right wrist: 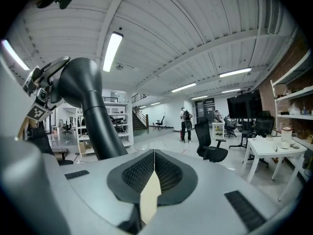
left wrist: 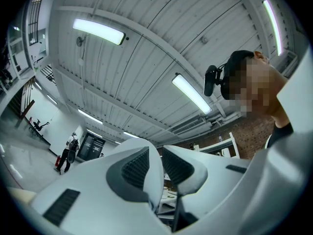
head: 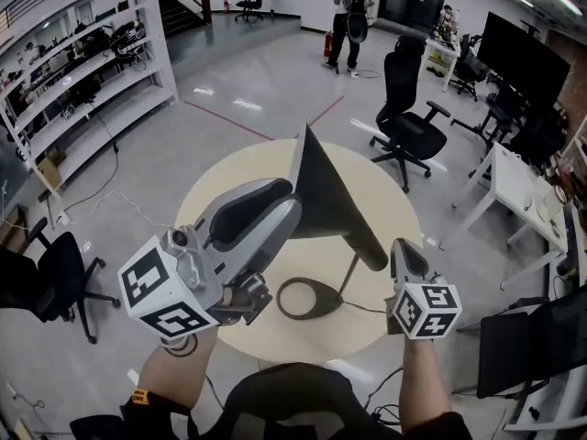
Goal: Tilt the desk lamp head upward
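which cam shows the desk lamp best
Head view: the whole desk lamp shows, shade, stem and oval base on the round table. The right gripper view catches only part of its dark body; the left gripper view shows none.

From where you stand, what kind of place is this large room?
Most likely an open-plan lab or workshop office. Long white shelving racks loaded with equipment line one side, a black office chair stands on the polished floor, and a large black screen is near a white desk.
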### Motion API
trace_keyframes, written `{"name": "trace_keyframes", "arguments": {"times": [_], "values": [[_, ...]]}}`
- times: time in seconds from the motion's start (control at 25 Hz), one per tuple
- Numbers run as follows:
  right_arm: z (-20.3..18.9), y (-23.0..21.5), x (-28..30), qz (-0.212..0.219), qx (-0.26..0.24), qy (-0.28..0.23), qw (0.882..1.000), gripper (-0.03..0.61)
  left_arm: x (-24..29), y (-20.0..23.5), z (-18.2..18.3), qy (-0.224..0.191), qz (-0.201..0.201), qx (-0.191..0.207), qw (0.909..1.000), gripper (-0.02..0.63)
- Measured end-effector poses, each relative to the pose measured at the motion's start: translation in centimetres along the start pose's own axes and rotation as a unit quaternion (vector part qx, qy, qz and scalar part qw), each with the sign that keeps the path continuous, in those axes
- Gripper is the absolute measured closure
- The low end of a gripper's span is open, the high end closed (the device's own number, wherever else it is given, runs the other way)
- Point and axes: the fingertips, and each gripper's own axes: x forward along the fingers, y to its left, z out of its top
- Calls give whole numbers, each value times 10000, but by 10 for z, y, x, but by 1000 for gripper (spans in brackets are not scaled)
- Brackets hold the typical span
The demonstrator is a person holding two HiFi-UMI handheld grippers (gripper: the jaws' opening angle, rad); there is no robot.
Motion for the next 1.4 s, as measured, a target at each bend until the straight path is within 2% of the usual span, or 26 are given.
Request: {"name": "trace_keyframes", "arguments": {"times": [0.12,0.2,0.32,0.56,0.72,0.84,1.08,1.28,1.4], "values": [[2,6,-16,-139,-2,-158,9998,563,-21,6,9,-338,183,-41,9993,495],[3,20,-26,-160,-65,-226,9996,563,-40,14,7,-354,396,17,9986,495],[2,46,-35,-140,-203,-313,9992,563,-67,27,-18,-21,763,92,9970,495],[-7,80,-44,-188,-309,-391,9986,565,-100,39,-97,831,1280,158,9882,514],[-18,91,-48,-293,-303,-364,9984,565,-123,43,-147,1374,1672,393,9755,562],[-37,109,-49,-307,-292,-210,9989,565,-148,43,-183,1783,1932,499,9635,566],[-87,161,-48,-117,-285,217,9993,565,-198,35,-241,2427,2291,300,9422,566],[-121,196,-48,-146,-214,536,9982,565,-236,28,-268,2640,2305,-121,9365,566],[-140,208,-50,-258,-138,744,9968,565,-250,30,-273,2714,2288,-178,9347,566]]}}
